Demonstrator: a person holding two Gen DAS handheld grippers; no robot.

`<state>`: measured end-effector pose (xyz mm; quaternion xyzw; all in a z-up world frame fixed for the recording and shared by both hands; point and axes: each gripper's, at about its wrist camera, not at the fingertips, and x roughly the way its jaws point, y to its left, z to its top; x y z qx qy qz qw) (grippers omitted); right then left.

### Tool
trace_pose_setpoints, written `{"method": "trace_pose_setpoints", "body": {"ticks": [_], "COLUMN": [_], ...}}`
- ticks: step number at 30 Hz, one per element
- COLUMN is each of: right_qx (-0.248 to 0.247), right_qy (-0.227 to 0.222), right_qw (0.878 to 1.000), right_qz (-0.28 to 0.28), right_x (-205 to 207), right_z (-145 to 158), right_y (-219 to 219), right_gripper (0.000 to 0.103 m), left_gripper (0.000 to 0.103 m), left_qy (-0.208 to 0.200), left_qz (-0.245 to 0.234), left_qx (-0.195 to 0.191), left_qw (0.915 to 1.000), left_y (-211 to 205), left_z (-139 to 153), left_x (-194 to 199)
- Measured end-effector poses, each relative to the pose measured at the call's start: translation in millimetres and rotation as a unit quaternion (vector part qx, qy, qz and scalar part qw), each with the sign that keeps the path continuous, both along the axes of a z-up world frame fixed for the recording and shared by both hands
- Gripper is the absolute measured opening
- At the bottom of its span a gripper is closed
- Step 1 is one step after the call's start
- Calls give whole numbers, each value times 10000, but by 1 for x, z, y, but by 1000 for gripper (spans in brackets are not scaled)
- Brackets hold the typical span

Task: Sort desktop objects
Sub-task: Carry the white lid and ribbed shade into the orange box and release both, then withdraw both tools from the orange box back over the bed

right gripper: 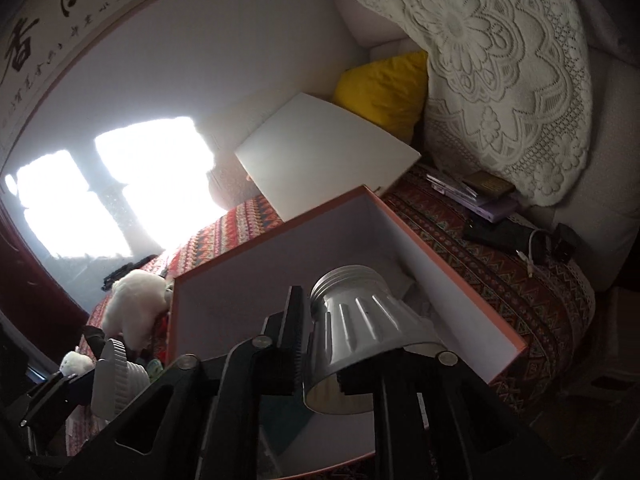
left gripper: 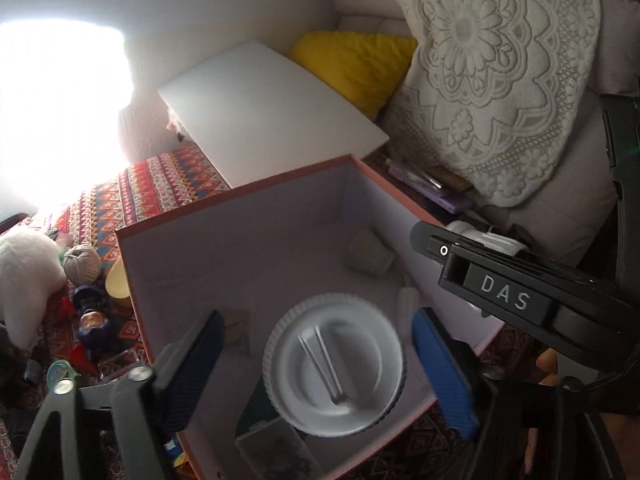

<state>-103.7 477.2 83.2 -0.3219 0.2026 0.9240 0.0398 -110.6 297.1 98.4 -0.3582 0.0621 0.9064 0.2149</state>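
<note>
The left tool (left gripper: 318,316) has its two blue pads (left gripper: 444,372) wide apart, gripping nothing. Between them, touching neither, is a white ribbed cap (left gripper: 336,364). It is round and shallow with no long axis. Its hollow face is turned up toward the camera, and its outline is blurred. It is over the near part of an open box (left gripper: 240,216) with an orange rim and white walls.

The right tool (right gripper: 328,336) is over the same box, to the right of the left one. Its fingers are parted astride the wall of a silver cone (right gripper: 360,320): one pad lies just beside the fluted outside, and the other finger sits inside the wide mouth, clear of the wall. The cone's long axis runs near to far. Its open mouth faces the camera and its narrow grooved neck points away, up toward the box's far wall.

A clear case (left gripper: 276,452) lies at the near edge of the box floor, and a paper cup (left gripper: 370,254) lies on its side in the far right corner.

The box stands on a tabletop covered by a patterned cloth (left gripper: 160,188). To its left are a ball of yarn (left gripper: 82,264) and a white plush toy (left gripper: 24,276). A white lid (left gripper: 272,128) leans behind the box, and beyond it are a yellow cushion (left gripper: 352,64) and a lace cover (left gripper: 496,80).
</note>
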Motion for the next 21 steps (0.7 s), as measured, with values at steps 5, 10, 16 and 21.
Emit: {"method": "trace_pose_setpoints", "body": {"ticks": [5,10,16,21], "right_qx": [-301,-202,-43,193], "right_qy": [-230,-201,-230,-268], "right_qw": [9992,9995,9991,9983], "right_qz": [-88,105,356,486], "right_x": [1,-2,-7,-14], "right_z": [-14,-9,-5,-3], "right_y": [14,-2,-38,-78], "right_gripper": [75,75,75,75], "left_gripper": [92,92,92,94], "left_qy": [1,-202,-28,112], "left_qz": [240,488,754,1010], "left_qx": [2,222,139,73], "left_qw": [9997,9984,9971,9948], "left_y": [-17,-46,-75,-110], "left_z": [-3,-13,-15,-16], "left_x": [-3,-8,-1,3]}}
